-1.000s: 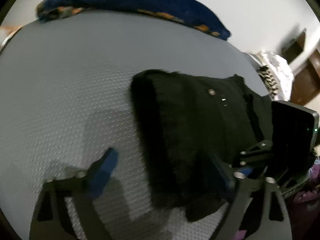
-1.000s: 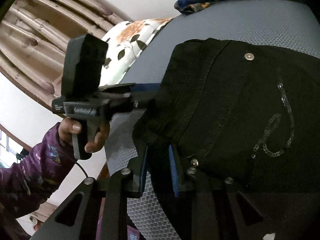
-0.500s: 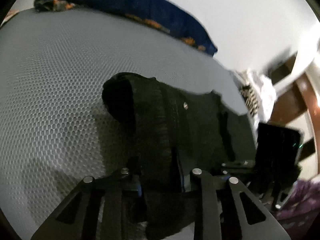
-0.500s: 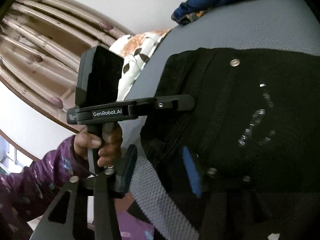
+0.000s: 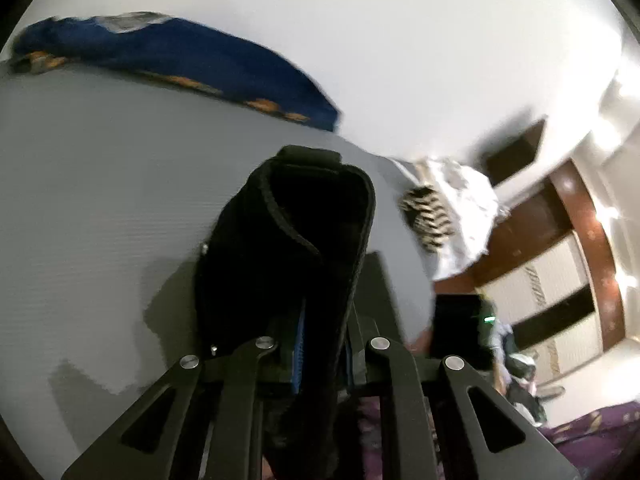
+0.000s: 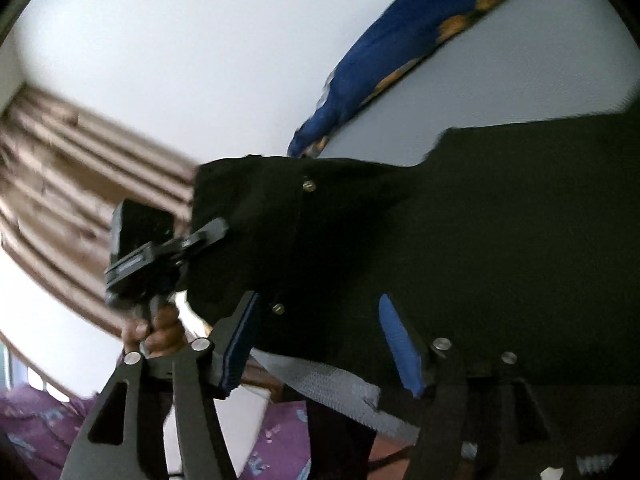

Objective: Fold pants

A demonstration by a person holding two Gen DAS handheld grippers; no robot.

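Left wrist view: the left gripper (image 5: 322, 354) has its fingers (image 5: 299, 354) narrow and closing on a thick fold of the black pants (image 5: 296, 240), which rises between them above the grey bed (image 5: 100, 200); a blue cloth (image 5: 180, 60) lies along the bed's far edge, and patterned bedding (image 5: 448, 204) sits at right. Right wrist view: a hand (image 6: 154, 330) holds the left gripper's handle at left; the pants (image 6: 460, 240) spread dark across the frame — one edge lifted. The right gripper (image 6: 324, 344) has its blue-padded fingers (image 6: 400, 346) wide and opening, the cloth's lower edge between them, unpinched
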